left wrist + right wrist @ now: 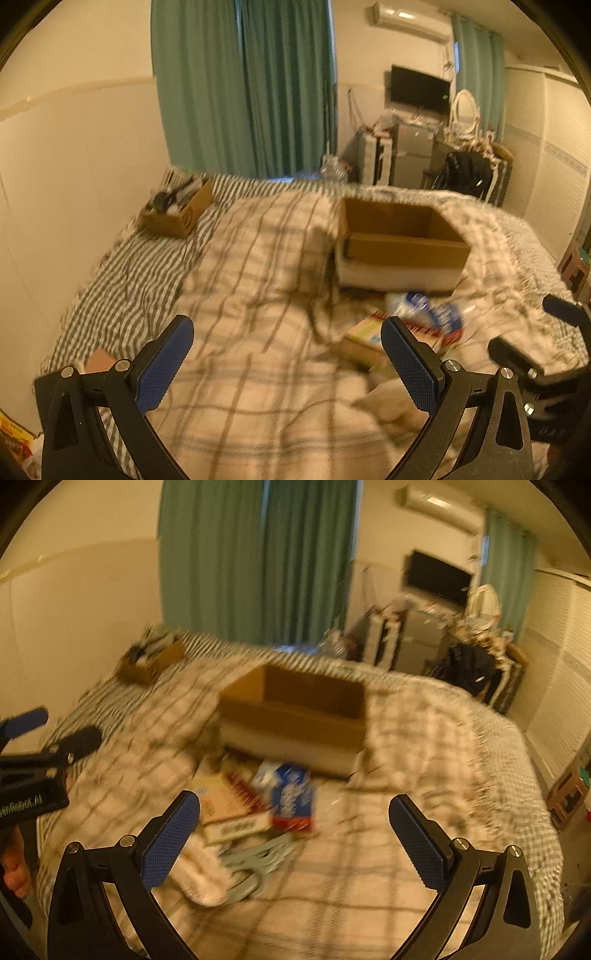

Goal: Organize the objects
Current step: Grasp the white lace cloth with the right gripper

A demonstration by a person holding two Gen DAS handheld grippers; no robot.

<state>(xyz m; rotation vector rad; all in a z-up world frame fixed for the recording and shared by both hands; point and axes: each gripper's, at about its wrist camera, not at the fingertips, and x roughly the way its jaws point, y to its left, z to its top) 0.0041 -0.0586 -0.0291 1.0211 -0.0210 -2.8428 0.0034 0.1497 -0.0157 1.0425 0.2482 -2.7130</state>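
Both the left tongs (pixel 286 363) and right tongs (pixel 293 840), with textured blue pads, are held open above a plaid blanket (pixel 388 849). A rectangular cardboard box (pixel 295 709) is seen beyond.

Home bedroom, plaid-covered bed (pixel 258 332), green curtains (pixel 243 85), wall TV (pixel 419 90), probably a vanity mirror (pixel 464 109)

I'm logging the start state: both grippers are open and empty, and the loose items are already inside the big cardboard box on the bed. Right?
Not quite. Both the left gripper and right gripper are open and empty, but the loose items lie on the plaid blanket in front of the big cardboard box, not inside it. The right wrist view shows this best.
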